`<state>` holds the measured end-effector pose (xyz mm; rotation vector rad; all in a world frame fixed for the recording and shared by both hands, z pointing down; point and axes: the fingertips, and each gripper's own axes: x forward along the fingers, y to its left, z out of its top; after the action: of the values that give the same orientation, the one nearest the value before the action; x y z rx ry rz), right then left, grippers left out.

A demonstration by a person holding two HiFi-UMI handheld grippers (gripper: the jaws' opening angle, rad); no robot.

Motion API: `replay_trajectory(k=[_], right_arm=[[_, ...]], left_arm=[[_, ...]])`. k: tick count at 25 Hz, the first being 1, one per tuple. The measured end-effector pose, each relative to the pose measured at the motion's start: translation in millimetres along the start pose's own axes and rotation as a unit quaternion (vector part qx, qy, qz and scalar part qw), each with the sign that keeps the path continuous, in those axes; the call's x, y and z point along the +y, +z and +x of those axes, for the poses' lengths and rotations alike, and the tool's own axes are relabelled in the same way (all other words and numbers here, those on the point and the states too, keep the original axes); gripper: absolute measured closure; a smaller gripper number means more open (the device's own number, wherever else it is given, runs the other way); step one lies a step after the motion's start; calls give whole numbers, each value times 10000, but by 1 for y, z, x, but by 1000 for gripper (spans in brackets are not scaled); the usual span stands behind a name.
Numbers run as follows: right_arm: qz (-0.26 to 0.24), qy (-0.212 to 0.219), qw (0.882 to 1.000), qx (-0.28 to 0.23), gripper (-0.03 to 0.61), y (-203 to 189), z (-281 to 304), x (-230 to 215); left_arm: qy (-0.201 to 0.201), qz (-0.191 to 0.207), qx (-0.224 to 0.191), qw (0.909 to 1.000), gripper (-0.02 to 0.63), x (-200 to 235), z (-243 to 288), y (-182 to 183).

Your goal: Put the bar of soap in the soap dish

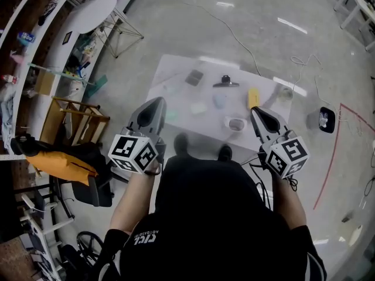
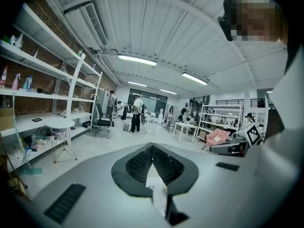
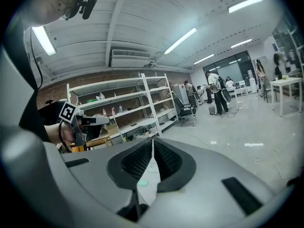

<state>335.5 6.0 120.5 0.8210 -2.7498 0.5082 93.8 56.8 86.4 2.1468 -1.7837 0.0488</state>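
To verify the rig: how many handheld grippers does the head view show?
2, none hidden: left gripper at the white table's left edge; right gripper near the yellow item.

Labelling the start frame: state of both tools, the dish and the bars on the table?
left tool: shut, empty.
right tool: shut, empty.
oval dish: on the table, looks empty.
yellow bar: lying on the table, outside the dish.
pale green bar: lying on the table, outside the dish.
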Motion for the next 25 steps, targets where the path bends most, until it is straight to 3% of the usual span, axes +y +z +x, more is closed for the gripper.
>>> replay_trajectory(k=[7, 16, 20, 25], right_arm=[[-44, -256, 9995, 171, 558, 0, 77, 36], [351, -1109, 9929, 237, 561, 11, 202, 103], [482, -1385, 9881, 456, 561, 2, 234, 122], [650, -1705, 9806, 722, 561, -18, 239, 128]], left_arm=[[-2, 2, 124, 9999, 604, 90, -3, -11], [-859, 452, 497, 9940, 604, 231, -10, -5], [-1290, 450, 684, 9883, 604, 262, -1, -15], [-1594, 89, 1052, 9816, 604, 272, 17, -50]])
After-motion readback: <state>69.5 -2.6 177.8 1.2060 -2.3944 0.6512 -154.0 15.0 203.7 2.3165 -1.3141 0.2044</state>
